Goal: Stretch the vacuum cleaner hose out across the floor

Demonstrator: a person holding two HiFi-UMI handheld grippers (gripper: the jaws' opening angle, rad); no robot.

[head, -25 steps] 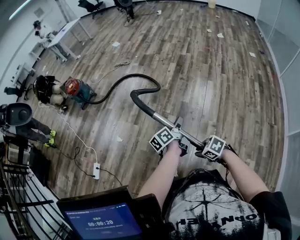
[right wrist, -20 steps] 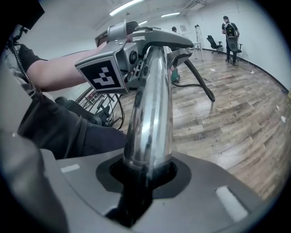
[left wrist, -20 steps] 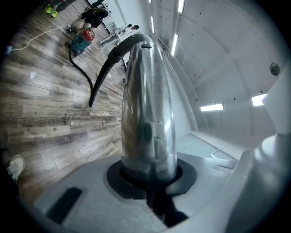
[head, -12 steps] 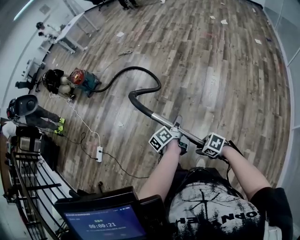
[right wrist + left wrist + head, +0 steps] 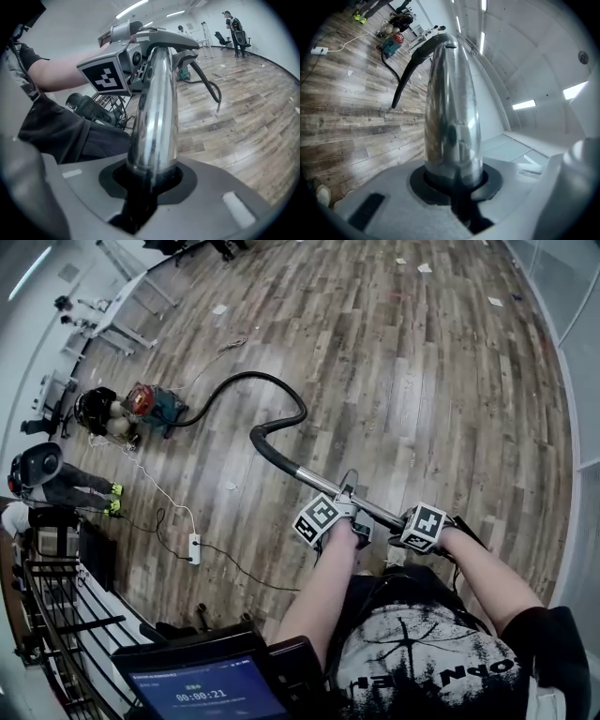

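We've got both grippers on the chrome wand (image 5: 323, 486) at the hose's near end. The left gripper (image 5: 354, 519) is clenched round the tube a bit further up, and the right gripper (image 5: 411, 532) is clenched on it closest to our body. Each gripper view shows the tube seated tight btwn the pads, no gap. The wand is held off the floor (image 5: 422, 381), angled away to the far left.

The black hose (image 5: 272, 390) leaves the wand's far tip, hooks round to the right, then swings back left in a wide arc to the vacuum cleaner (image 5: 150, 406), which sits at the far left.

Progress, as we judge it: partway. The hose lies out on the boards & covers a fair span, but the mid section has a clear S-bend — not straight yet.

What's left, prob.: draw the wand end further from the vac, toward the near right, till that bend flattens, then lay the wand down. One risk — the vac may drag along w/ the pull instead of the hose straightening.
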